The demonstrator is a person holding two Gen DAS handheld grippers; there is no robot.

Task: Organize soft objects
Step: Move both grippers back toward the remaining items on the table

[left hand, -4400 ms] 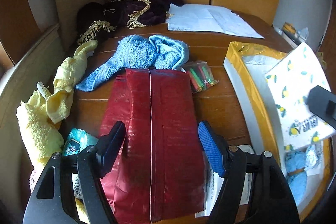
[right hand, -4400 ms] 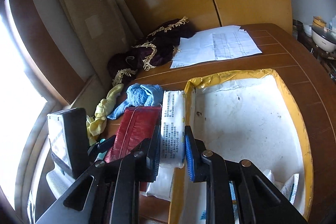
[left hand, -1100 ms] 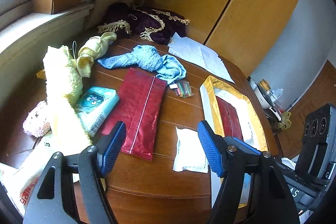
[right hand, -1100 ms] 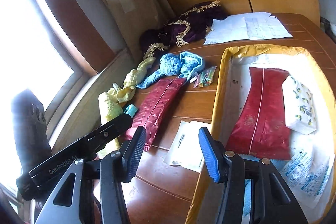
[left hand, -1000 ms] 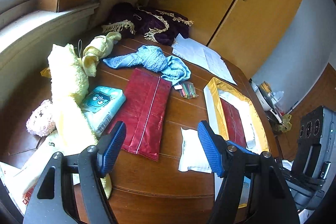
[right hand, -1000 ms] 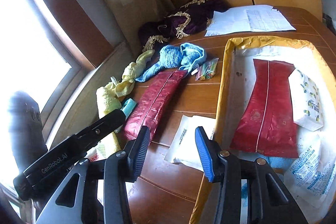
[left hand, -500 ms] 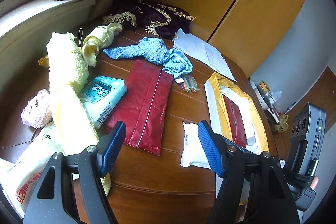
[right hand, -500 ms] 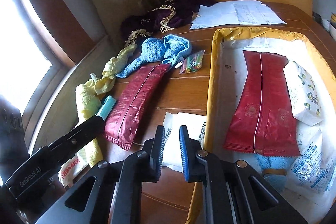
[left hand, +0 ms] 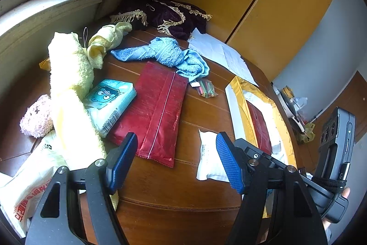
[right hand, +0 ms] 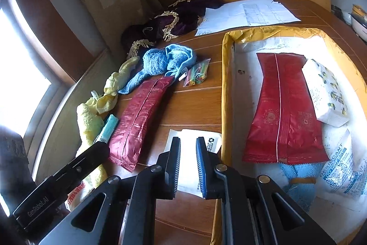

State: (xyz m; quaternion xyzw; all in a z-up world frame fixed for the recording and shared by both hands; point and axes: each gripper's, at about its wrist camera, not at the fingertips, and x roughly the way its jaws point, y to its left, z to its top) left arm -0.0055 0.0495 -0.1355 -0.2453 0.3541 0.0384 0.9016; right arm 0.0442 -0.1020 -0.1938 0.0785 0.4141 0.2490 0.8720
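Note:
My left gripper point(left hand: 176, 157) is open and empty, held above the table's near edge. Ahead of it lie a red foil packet point(left hand: 158, 107), a teal tissue pack point(left hand: 110, 100), a yellow towel point(left hand: 68, 75) and a blue towel point(left hand: 165, 54). My right gripper point(right hand: 187, 153) is shut with a narrow gap and grips nothing. It hovers over a flat white packet point(right hand: 212, 144) beside the yellow-rimmed tray point(right hand: 226, 84). Inside the tray lie another red packet point(right hand: 284, 111), a lemon-print tissue pack point(right hand: 325, 91), a desiccant packet point(right hand: 339, 171) and a blue cloth point(right hand: 298, 176).
A small bag of coloured sticks point(right hand: 197, 75) sits between the blue towel and the tray. Paper sheets point(right hand: 247, 13) and a dark purple fringed cloth point(right hand: 179, 15) lie at the back. A pink fluffy item point(left hand: 36, 116) and a plastic bag point(left hand: 29, 190) sit at the near left. Yellow cupboards stand behind.
My right gripper's fingers have closed from wide open to a narrow gap, with nothing in them. The left gripper stays open, and its view has shifted only slightly.

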